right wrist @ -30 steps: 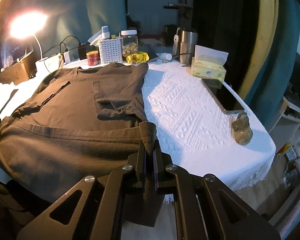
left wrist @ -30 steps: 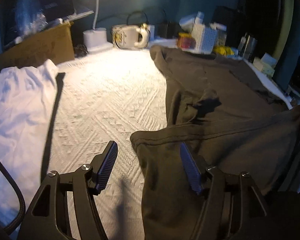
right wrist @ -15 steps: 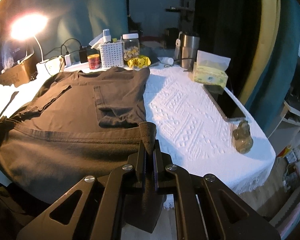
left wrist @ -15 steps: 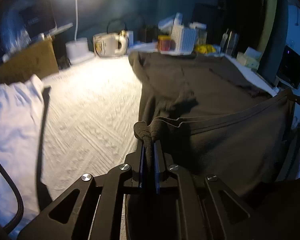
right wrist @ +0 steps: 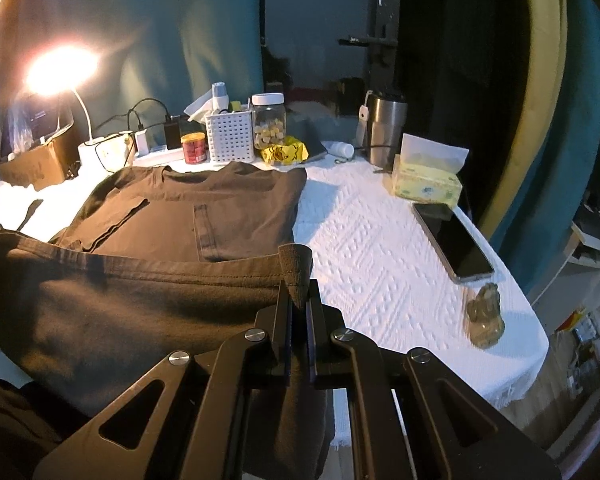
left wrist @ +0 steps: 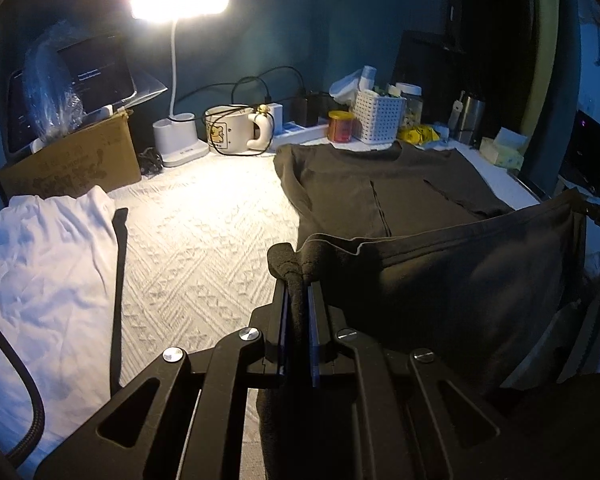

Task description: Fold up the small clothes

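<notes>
Bottom-hem fold under way. The left tongs point(left wrist: 297, 300) and right tongs point(right wrist: 298, 300) each pinch one hem corner of the dark shirt point(right wrist: 204, 208), holding the hem raised and stretched between them; its collar end lies flat on the counter point(right wrist: 380, 240) ahead of both. Judged next: carry both corners forward together, level, toward the collar.

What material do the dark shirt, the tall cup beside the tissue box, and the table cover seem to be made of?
Dark shirt: probably matte cotton knit, with soft drape and stitched hems.
Tall cup: brushed steel, judging by its dull grey sheen.
Table cover: white textured fabric, with a raised woven pattern.
</notes>
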Motion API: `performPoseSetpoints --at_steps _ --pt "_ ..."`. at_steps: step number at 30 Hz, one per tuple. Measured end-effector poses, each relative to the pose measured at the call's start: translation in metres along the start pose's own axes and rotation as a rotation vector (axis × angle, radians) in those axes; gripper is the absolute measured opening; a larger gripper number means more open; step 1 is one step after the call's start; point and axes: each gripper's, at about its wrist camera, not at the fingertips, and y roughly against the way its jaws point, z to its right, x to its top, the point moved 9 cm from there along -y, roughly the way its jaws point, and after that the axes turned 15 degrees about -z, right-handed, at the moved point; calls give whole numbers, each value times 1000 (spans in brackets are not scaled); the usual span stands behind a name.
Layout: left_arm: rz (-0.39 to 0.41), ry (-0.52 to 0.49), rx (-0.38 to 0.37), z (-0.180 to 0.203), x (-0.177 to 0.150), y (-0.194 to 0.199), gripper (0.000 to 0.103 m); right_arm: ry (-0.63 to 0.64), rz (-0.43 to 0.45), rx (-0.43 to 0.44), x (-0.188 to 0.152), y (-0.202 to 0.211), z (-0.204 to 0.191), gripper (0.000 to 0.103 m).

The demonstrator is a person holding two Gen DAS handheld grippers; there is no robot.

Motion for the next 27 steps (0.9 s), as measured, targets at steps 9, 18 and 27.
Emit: performPoseSetpoints --at_steps 9,18,27 --pt "24 -15 12 1 23 1 7 0 8 15 21 -7 1 6" --pt "35 -14 17 1 45 -4 7 -13 2 16 35 -17 8 6" --pt "48 -19 18 -1 72 -10 7 -38 1 16 49 -29 16 6"
